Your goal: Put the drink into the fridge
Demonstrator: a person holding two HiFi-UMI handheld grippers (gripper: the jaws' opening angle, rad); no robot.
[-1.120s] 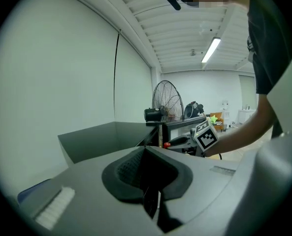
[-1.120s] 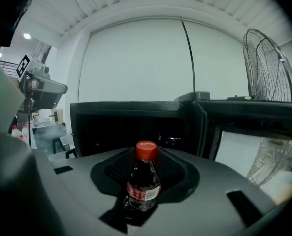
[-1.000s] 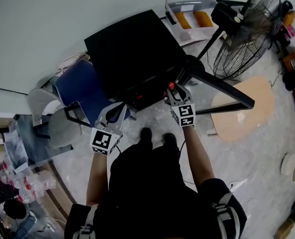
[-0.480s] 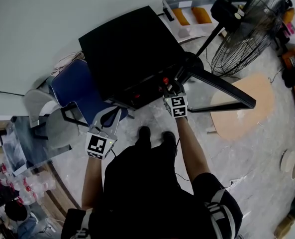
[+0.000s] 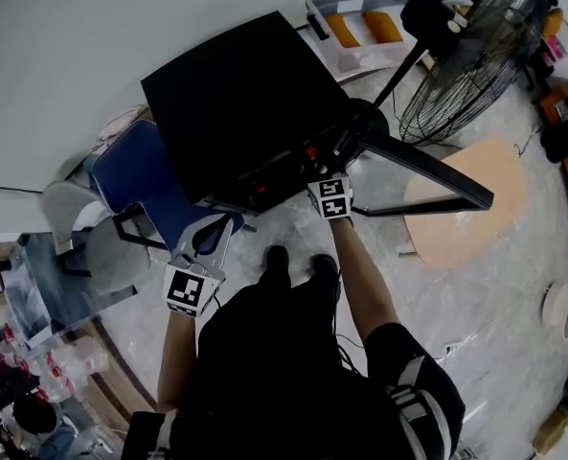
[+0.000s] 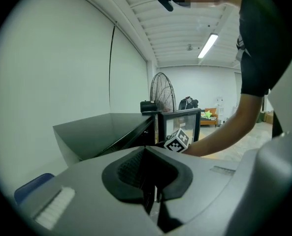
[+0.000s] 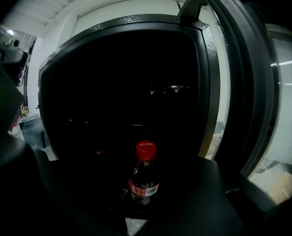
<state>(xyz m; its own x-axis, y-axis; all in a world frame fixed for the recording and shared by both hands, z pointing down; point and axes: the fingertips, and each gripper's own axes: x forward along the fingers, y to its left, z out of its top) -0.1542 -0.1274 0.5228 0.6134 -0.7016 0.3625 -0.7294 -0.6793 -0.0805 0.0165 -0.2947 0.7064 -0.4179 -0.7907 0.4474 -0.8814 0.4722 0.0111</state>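
At seven o'clock from the black fridge (image 5: 236, 103), our left gripper (image 5: 213, 230) has its jaws pressed together on nothing. Our right gripper (image 5: 320, 166) clamps the cola bottle (image 7: 144, 177) (red cap up) upright at the fridge's open mouth, with the glass door (image 5: 427, 175) at three o'clock.

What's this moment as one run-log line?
right gripper: grips red-capped dark cola bottle at open black fridge | left gripper: shut, empty

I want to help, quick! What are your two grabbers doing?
Left gripper: closed, empty.
Right gripper: closed on the drink bottle.
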